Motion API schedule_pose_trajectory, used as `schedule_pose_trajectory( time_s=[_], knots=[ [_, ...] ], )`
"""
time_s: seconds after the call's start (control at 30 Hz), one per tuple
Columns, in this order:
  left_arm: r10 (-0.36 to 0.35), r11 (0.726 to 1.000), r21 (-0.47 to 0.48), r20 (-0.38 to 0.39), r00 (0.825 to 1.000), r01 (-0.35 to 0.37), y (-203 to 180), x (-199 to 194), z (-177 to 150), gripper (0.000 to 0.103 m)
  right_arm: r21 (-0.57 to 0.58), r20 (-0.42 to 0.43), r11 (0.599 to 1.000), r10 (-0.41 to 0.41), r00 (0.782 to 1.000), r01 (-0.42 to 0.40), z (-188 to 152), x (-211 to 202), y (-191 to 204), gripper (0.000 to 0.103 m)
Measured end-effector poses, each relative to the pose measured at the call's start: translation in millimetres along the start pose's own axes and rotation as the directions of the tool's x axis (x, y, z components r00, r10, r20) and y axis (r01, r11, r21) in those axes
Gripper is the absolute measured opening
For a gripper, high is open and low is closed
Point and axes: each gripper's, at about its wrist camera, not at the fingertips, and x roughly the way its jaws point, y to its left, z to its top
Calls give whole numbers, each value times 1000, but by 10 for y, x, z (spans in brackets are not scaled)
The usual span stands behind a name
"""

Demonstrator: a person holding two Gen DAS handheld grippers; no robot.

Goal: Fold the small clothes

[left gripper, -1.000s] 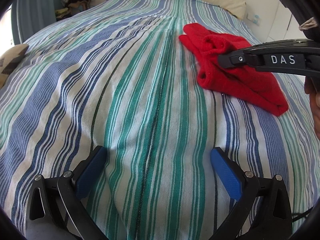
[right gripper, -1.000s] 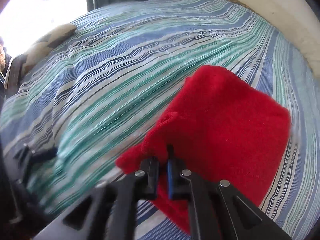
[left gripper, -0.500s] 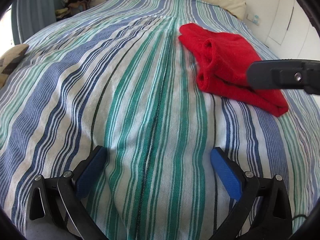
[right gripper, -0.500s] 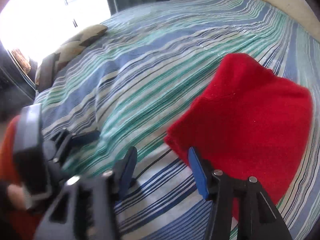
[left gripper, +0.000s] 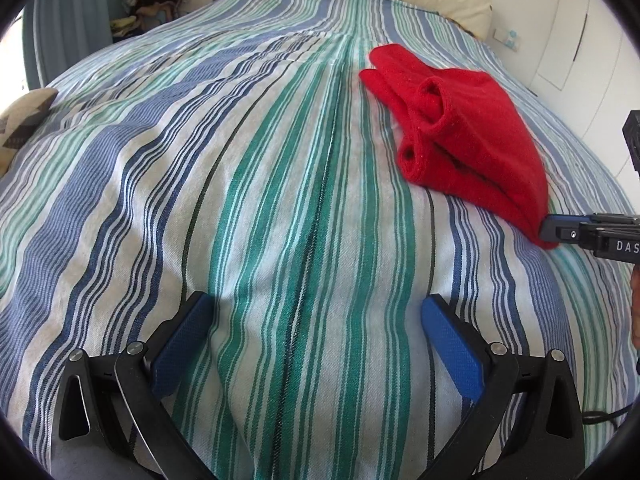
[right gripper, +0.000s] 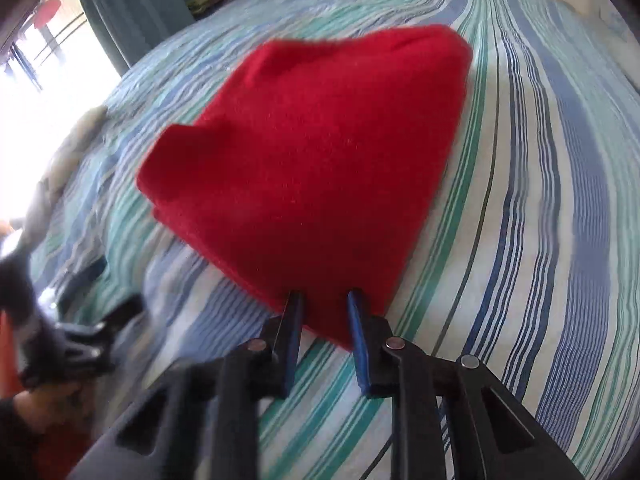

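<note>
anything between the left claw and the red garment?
Nothing visible. Only bare striped bedspread lies between the open left claw and the red garment. The right claw is already at the garment's near corner, off to the side of that path, its jaws just closing around the edge.

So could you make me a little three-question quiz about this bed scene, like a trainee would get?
1. True or false: the folded red fleece garment lies on the striped blue-and-green bedspread.
2. Which gripper is at the garment's near corner: A left, B right?
3. Fill in: the left gripper's blue-padded jaws stand wide ____.

Key: 1 true. 2 B; its jaws have just been closing, cloth at their tips. 3 open, nothing between them but bedspread.
</note>
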Motion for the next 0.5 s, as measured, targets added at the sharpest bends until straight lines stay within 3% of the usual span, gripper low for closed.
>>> schedule_pose_trajectory(
  time_s=[0.13, 0.27, 0.4, 0.5],
  knots=[
    [5, 1000, -1, -1, 1000, -5, -9, 7, 0, 103, 62, 47, 998, 8, 999, -11, -60, -114, -30, 23],
    [14, 1000, 5, -4, 1000, -14, -24, 20, 4, 103, 9, 70, 1000, -11, 997, 10, 91, -345, 89, 23],
    [16, 1000, 7, -5, 1000, -16, -28, 35, 20, 103, -31, 165, 999, 37, 986, -33, 557, -553, 310, 23],
    [16, 1000, 7, -5, 1000, -16, -30, 37, 21, 103, -56, 209, 996, 77, 975, -67, 962, -480, 541, 23]
  ],
)
